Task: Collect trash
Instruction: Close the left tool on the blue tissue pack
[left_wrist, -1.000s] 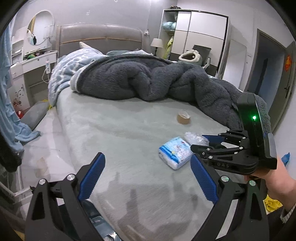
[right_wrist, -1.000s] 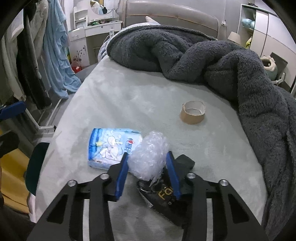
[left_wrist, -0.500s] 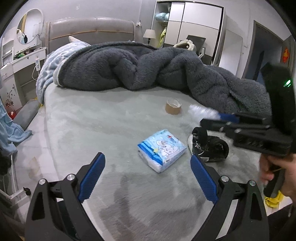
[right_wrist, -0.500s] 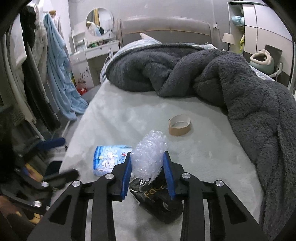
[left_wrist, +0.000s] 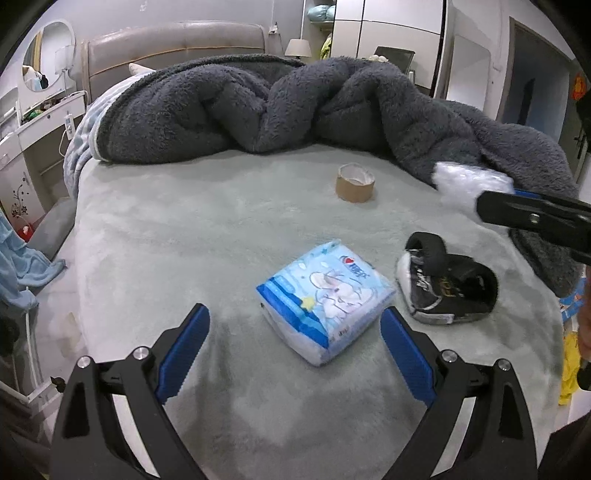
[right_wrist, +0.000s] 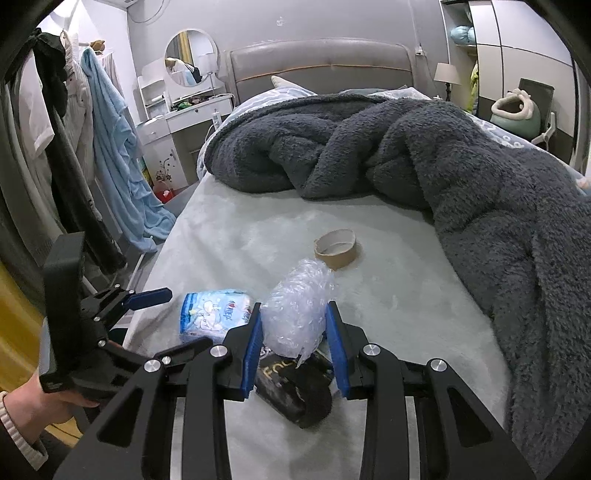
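My right gripper (right_wrist: 294, 325) is shut on a wad of clear bubble wrap (right_wrist: 299, 306), held just above the bed; in the left wrist view the same wad (left_wrist: 467, 181) shows blurred at the right edge. Under it lies a crumpled black wrapper (right_wrist: 299, 391) (left_wrist: 448, 284). A blue and white tissue pack (left_wrist: 327, 299) (right_wrist: 212, 314) lies flat on the pale green sheet, just ahead of my left gripper (left_wrist: 293, 325), which stands open with nothing between its blue pads. A cardboard tape core (left_wrist: 355, 182) (right_wrist: 337, 248) sits further up the bed.
A heaped dark grey fleece blanket (left_wrist: 295, 107) fills the far and right side of the bed. Left of the bed are hanging clothes (right_wrist: 110, 158), a white dresser (right_wrist: 177, 122) and a drying rack. Yellow and blue litter (left_wrist: 569, 369) lies on the floor at right.
My right gripper lifted the bubble wrap off the bed, uncovering the black wrapper. My left gripper came forward and lower, so the tissue pack now lies close in front of its fingers.
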